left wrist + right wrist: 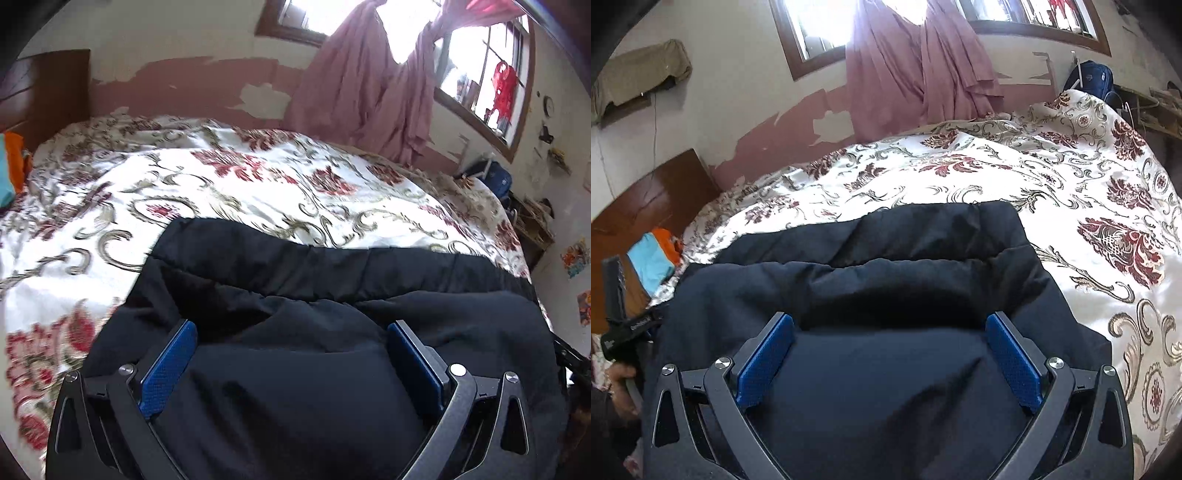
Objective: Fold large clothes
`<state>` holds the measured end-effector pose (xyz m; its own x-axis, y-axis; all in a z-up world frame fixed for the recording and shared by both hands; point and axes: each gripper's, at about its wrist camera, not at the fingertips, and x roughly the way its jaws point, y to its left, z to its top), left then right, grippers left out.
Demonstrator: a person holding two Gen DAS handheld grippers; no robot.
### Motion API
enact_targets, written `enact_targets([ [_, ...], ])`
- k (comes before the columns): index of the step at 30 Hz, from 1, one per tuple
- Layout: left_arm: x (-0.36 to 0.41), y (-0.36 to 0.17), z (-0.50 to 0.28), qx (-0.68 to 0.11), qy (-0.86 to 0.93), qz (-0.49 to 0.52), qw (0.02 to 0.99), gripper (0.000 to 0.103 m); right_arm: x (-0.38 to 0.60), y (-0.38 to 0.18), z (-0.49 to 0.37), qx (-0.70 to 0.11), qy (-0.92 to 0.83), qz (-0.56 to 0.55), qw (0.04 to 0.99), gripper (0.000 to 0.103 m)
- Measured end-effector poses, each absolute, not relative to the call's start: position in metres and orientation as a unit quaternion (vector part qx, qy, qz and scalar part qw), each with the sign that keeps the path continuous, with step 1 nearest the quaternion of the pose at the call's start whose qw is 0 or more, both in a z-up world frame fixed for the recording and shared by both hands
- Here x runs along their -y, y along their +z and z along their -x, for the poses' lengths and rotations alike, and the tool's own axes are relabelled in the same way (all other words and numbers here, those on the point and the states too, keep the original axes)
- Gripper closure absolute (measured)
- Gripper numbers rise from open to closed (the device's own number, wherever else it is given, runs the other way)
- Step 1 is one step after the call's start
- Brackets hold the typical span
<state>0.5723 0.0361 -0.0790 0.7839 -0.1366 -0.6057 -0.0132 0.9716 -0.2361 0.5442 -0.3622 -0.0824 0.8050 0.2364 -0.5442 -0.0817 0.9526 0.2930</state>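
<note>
A large dark navy garment (pixel 314 280) lies on a floral bedspread (pixel 240 184), partly folded with a doubled edge across its far side. It also shows in the right wrist view (pixel 923 243). My left gripper (pixel 291 332) is open, its blue pads spread wide, resting over the near part of the cloth. My right gripper (pixel 890 328) is open too, jaws wide apart above the garment's near fold. Neither grips any cloth. The left gripper's body (pixel 624 328) shows at the left edge of the right wrist view.
The bedspread (pixel 1071 177) covers the whole bed. A wooden headboard (pixel 44 88) and orange and blue folded items (pixel 653 258) sit at the left. Pink curtains (pixel 369 85) hang by the windows behind. A blue bag (pixel 1089 77) stands at the far right.
</note>
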Motion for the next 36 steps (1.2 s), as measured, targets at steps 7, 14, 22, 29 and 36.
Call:
enact_targets([
  [7,-0.068,-0.05,-0.524,-0.283,-0.012,0.15,0.947,0.0,0.373,-0.064,-0.51,-0.272,0.052,-0.147,0.95,0.002],
  [14,-0.12,-0.05,-0.488,-0.319,-0.003,0.156,0.935,0.0,0.37,-0.045,-0.473,-0.283,0.031,-0.093,0.954,0.002],
  [22,-0.137,-0.082,-0.474,-0.383,-0.06,0.14,0.911,0.0,0.385,-0.049,-0.416,-0.263,0.023,-0.031,0.964,0.002],
  [29,-0.122,-0.094,-0.487,-0.406,-0.108,0.104,0.902,0.0,0.44,-0.067,-0.423,-0.267,0.063,-0.136,0.952,0.002],
  [36,-0.105,-0.098,-0.5,-0.41,-0.157,0.069,0.896,0.0,0.451,-0.103,-0.45,-0.318,0.087,-0.173,0.928,0.002],
])
